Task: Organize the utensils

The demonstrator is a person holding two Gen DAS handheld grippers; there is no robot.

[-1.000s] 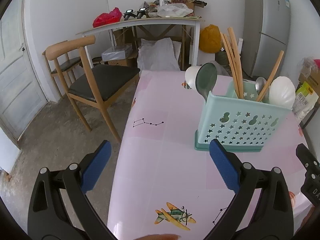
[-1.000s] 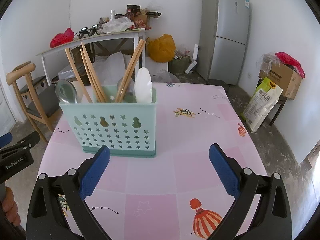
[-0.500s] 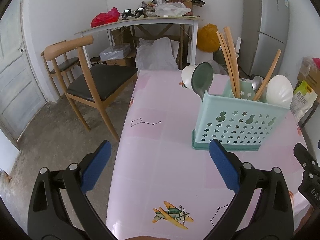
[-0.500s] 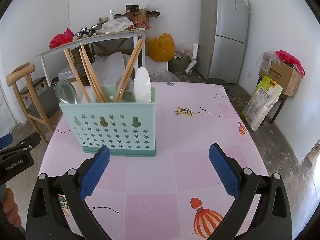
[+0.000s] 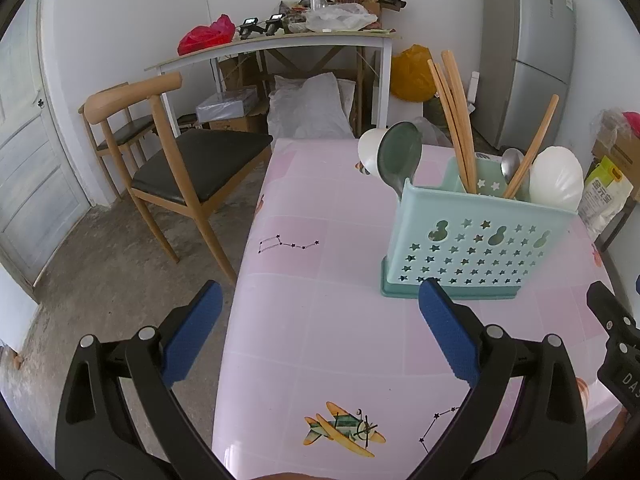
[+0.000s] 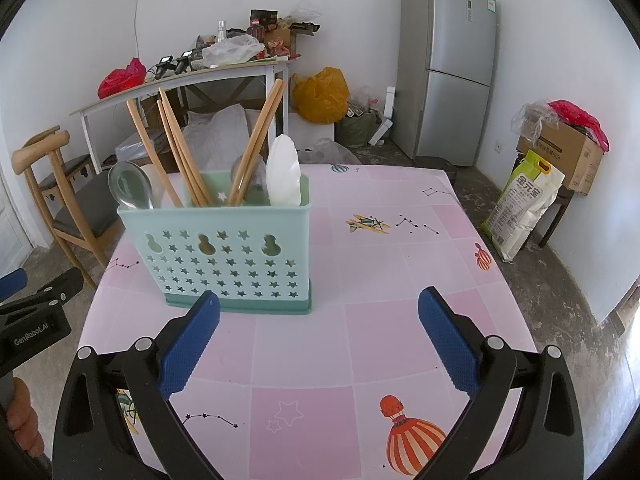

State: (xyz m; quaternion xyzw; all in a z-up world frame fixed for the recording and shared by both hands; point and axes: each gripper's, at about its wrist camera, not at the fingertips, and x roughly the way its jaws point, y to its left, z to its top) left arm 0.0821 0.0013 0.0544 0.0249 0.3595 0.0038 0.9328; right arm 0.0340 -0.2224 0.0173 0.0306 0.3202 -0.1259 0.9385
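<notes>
I've got both grippers low over the near edge of the table (image 6: 400,272), pointing across it. My left gripper (image 5: 316,332) is spread wide with nothing in it, sitting over the table's left edge, and my right gripper (image 6: 318,334) is spread and empty too. One caddy (image 6: 224,252) stands upright on the table, toward its left edge, just past my fingertips. In it I count five chopsticks (image 6: 182,152), two metal spoons (image 6: 130,186) and two white spoons (image 6: 283,172); some are partly hidden, so that's my best count.
</notes>
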